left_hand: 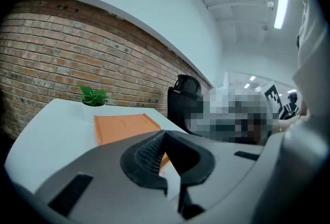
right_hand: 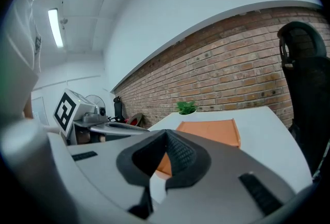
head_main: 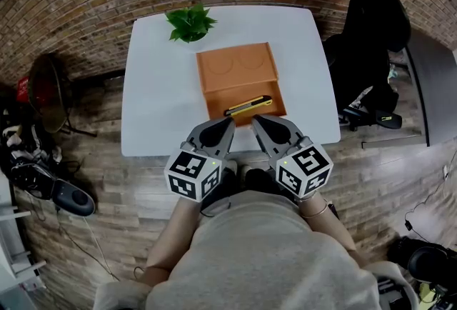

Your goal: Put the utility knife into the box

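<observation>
While the left gripper (head_main: 223, 128) and right gripper (head_main: 263, 124) are held shut and empty at the table (head_main: 157, 108) edge, the utility knife (head_main: 248, 106) is seen just ahead, laid crosswise in the box (head_main: 214, 69), marginally nearer the right.

Orange box (head_main: 235, 67), yellow-black knife (head_main: 248, 106) (white table (head_main: 153, 87))

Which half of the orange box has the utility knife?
The near half, the one farther from the plant: the yellow-and-black utility knife lies along its front edge. The far half shows only two round imprints.
</observation>
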The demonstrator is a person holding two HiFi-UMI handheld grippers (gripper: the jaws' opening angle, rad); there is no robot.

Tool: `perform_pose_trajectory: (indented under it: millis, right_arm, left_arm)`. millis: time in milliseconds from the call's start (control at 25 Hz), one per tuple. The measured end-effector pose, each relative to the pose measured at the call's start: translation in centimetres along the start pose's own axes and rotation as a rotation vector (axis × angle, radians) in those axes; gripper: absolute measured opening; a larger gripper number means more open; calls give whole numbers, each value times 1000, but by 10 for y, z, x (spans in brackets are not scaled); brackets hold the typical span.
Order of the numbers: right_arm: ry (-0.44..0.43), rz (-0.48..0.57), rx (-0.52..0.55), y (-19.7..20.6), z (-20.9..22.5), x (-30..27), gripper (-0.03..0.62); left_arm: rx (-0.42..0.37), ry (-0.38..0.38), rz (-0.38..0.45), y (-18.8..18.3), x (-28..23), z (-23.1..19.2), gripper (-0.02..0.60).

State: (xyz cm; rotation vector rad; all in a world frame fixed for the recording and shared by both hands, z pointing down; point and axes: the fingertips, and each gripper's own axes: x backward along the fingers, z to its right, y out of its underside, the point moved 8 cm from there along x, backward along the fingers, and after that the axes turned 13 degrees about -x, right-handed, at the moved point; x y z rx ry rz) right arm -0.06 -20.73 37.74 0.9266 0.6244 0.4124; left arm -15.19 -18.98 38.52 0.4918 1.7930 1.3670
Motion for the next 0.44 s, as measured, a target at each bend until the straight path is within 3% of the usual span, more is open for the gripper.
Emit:
perform_pose_trajectory:
  millis: [440]
  right_arm:
    - [-15, 15, 1, -1, 0, 5, -2]
  left_arm:
    - [-30, 15, 16, -6, 2, 5, 6]
